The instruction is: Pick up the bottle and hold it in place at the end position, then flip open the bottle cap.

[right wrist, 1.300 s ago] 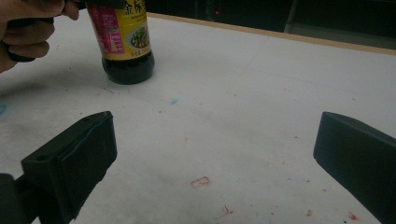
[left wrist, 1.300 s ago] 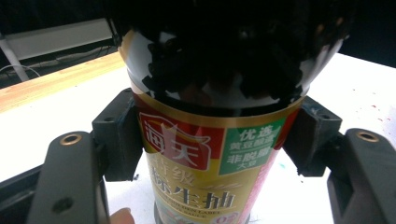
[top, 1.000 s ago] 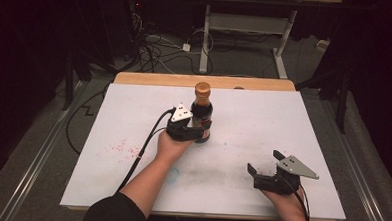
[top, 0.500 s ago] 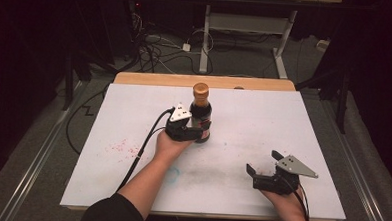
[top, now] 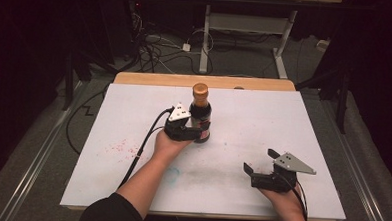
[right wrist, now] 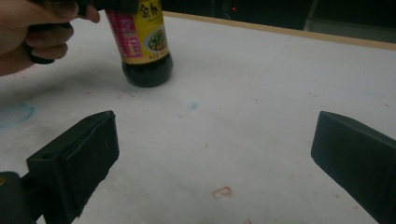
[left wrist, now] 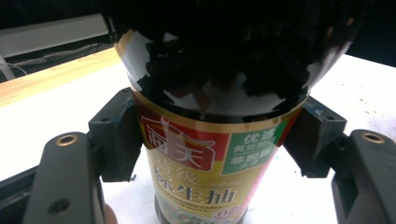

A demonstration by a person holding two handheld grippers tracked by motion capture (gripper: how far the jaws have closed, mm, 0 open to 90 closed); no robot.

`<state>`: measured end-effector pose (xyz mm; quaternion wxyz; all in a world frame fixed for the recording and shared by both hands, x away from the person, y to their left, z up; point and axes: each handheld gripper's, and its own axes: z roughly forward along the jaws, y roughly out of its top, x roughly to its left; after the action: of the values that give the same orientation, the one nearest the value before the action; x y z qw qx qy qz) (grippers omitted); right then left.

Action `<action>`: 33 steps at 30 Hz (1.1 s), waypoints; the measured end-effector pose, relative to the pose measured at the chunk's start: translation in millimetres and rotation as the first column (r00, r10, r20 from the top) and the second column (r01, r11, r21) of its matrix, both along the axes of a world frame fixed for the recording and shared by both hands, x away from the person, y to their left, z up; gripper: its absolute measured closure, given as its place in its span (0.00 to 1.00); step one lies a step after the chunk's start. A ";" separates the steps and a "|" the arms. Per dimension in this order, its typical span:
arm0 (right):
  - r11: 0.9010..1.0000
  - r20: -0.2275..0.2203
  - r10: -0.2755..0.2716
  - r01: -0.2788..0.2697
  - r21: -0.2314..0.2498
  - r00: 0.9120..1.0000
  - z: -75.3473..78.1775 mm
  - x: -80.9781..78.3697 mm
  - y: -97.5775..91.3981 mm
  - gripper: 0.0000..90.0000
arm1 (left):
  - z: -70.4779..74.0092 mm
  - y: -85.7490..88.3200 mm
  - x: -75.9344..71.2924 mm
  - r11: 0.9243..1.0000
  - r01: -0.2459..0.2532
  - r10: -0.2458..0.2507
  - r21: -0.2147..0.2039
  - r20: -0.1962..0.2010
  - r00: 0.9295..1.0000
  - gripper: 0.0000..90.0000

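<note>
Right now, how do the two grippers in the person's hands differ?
The left gripper is shut on the soy sauce bottle, its fingers pressing the label; the right gripper is open and holds nothing. The left sits mid-table, the right near the front edge. Both are black with trailing cables.

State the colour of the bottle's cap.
Orange-brown. The bottle shows its cap best in the high view.
</note>
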<state>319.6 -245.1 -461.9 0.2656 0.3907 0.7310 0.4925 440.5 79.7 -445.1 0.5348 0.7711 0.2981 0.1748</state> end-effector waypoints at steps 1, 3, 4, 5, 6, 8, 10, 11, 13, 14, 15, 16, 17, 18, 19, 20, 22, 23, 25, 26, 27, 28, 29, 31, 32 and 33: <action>1.000 -0.001 0.016 -0.016 0.011 1.000 5.7 2.8 3.5 0.04 | -0.1 0.0 0.3 1.000 0.001 -0.001 -0.001 0.001 1.000 0.31; 0.999 0.003 0.037 -0.037 0.025 0.999 12.3 6.2 6.8 0.06 | 0.0 0.2 0.4 1.000 0.006 -0.006 0.001 0.002 1.000 0.31; 0.999 0.003 0.037 -0.037 0.025 0.999 12.3 6.2 6.8 0.06 | 0.0 0.2 0.4 1.000 0.006 -0.006 0.001 0.002 1.000 0.31; 0.998 0.009 0.051 -0.052 0.030 0.999 19.0 10.4 10.9 0.08 | 0.1 0.9 0.5 1.000 0.014 -0.014 0.003 0.001 1.000 0.31; 0.998 0.010 0.061 -0.061 0.033 0.998 22.2 12.7 12.9 0.11 | 0.2 1.2 0.7 1.000 0.016 -0.016 0.002 0.000 1.000 0.31; 0.996 0.017 0.079 -0.080 0.036 0.997 28.6 17.6 17.0 0.16 | 0.5 1.8 1.1 1.000 0.019 -0.019 0.002 -0.003 1.000 0.31; 0.995 0.022 0.090 -0.091 0.037 0.996 34.6 22.7 21.7 0.19 | 0.7 2.1 1.4 1.000 0.022 -0.022 0.002 -0.004 1.000 0.31; 0.995 0.023 0.096 -0.096 0.037 0.995 37.3 25.1 24.0 0.22 | 0.8 2.2 1.5 1.000 0.024 -0.024 0.002 -0.005 1.000 0.31; 0.993 0.029 0.108 -0.109 0.035 0.994 42.6 29.7 28.9 0.27 | 0.9 2.1 1.7 1.000 0.024 -0.024 0.002 -0.006 1.000 0.31; 0.993 0.029 0.108 -0.109 0.035 0.994 42.6 29.7 28.9 0.27 | 0.9 2.1 1.7 1.000 0.024 -0.024 0.002 -0.006 1.000 0.31; 0.992 0.028 0.122 -0.123 0.033 0.992 47.9 34.1 32.9 0.35 | 1.2 2.0 1.8 1.000 0.025 -0.024 0.006 -0.007 1.000 0.31; 0.992 0.029 0.124 -0.125 0.034 0.992 50.5 36.1 34.6 0.38 | 1.7 1.8 2.1 1.000 0.027 -0.027 0.011 -0.007 1.000 0.31; 0.991 0.029 0.129 -0.130 0.039 0.991 53.1 38.0 36.0 0.42 | 2.0 1.4 2.6 0.999 0.030 -0.030 0.015 -0.007 1.000 0.31; 0.991 0.029 0.129 -0.130 0.039 0.991 53.1 38.0 36.0 0.42 | 2.0 1.4 2.6 0.999 0.030 -0.030 0.015 -0.007 1.000 0.31; 0.990 0.029 0.137 -0.138 0.040 0.990 58.4 42.1 38.8 0.52 | 2.1 1.1 3.6 0.999 0.035 -0.035 0.018 -0.006 0.999 0.31; 0.988 0.034 0.145 -0.146 0.040 0.989 60.6 44.2 39.9 0.55 | 2.1 1.1 3.6 0.999 0.035 -0.035 0.018 -0.006 0.999 0.31; 0.988 0.036 0.149 -0.150 0.043 0.988 62.7 46.2 41.0 0.59 | 1.5 0.7 3.5 0.999 0.035 -0.035 0.014 -0.004 0.999 0.31; 0.987 0.036 0.154 -0.156 0.044 0.987 65.8 50.3 44.4 0.68 | 1.3 0.1 3.2 0.999 0.033 -0.033 0.015 -0.002 0.999 0.31; 0.985 0.034 0.164 -0.165 0.046 0.986 68.1 53.6 46.6 0.75 | 1.3 0.2 3.3 0.999 0.034 -0.034 0.015 -0.002 0.999 0.31; 0.984 0.033 0.169 -0.171 0.046 0.985 69.5 55.3 48.2 0.79 | 1.3 0.5 3.5 0.999 0.034 -0.034 0.013 -0.004 0.999 0.31; 0.984 0.034 0.173 -0.174 0.042 0.984 71.2 57.0 49.7 0.83 | 1.4 0.7 3.6 0.999 0.034 -0.034 0.012 -0.006 0.999 0.31; 0.983 0.035 0.177 -0.179 0.043 0.984 73.2 58.5 51.4 0.87 | 1.4 0.8 3.3 0.999 0.035 -0.034 0.013 -0.005 0.999 0.32; 0.982 0.038 0.184 -0.186 0.040 0.982 75.3 60.1 52.8 0.92 | 1.4 0.7 3.1 0.999 0.036 -0.036 0.015 -0.003 0.999 0.32; 0.981 0.051 0.189 -0.191 0.035 0.981 79.1 62.7 56.4 1.00 | 1.2 0.4 3.0 0.999 0.036 -0.036 0.016 -0.001 0.999 0.32; 0.981 0.055 0.191 -0.193 0.035 0.980 81.1 63.6 58.4 1.00 | 1.2 0.4 3.1 0.999 0.035 -0.035 0.015 -0.001 0.999 0.32; 0.980 0.057 0.193 -0.194 0.029 0.980 83.5 64.3 61.0 1.00 | 1.1 0.2 3.1 0.999 0.035 -0.035 0.015 -0.001 0.999 0.32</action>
<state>383.9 -184.1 -378.5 0.2294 0.3086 0.7496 0.5388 443.6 79.9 -444.0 0.5319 0.7801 0.2835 0.1676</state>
